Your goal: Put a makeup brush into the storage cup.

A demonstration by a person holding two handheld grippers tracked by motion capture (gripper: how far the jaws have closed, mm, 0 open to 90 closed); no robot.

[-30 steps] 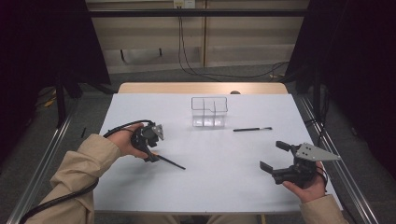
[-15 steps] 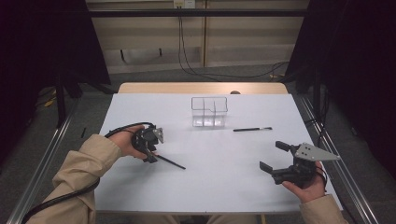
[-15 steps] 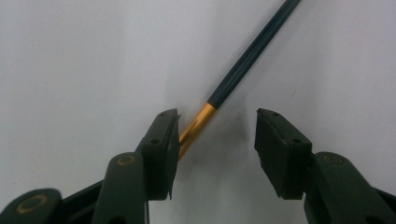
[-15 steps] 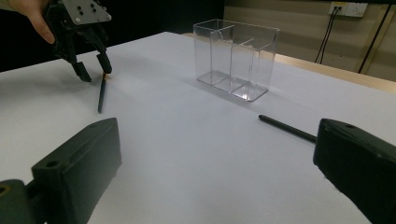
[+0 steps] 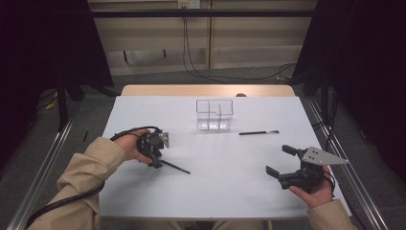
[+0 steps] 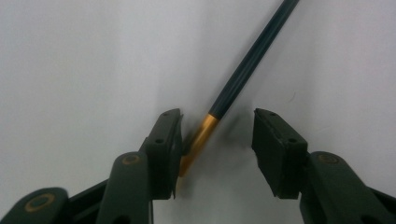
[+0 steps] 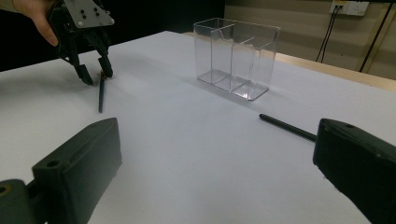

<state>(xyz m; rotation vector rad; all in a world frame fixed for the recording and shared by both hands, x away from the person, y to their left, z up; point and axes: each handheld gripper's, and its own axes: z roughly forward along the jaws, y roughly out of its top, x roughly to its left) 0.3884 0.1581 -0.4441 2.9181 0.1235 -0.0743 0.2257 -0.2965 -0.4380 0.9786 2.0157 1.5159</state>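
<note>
The white table point(image 5: 215, 191) lies bare across its near middle, giving wide passage between the two hands. A clear plastic two-compartment box point(image 5: 214, 115) stands upright toward the far edge. Just right of it, apart, a thin black pen point(image 5: 258, 132) lies flat. A dark pencil with a gold end point(image 5: 173, 166) lies at the left claw point(image 5: 155, 162), low enough to pass over.

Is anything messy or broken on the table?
Nothing looks broken or spilled. The clear box stands upright, with nothing seen inside. Two thin dark sticks lie loose on the white table: one beside the box, one with a gold end between the left gripper's jaws, which have just been closing.
</note>
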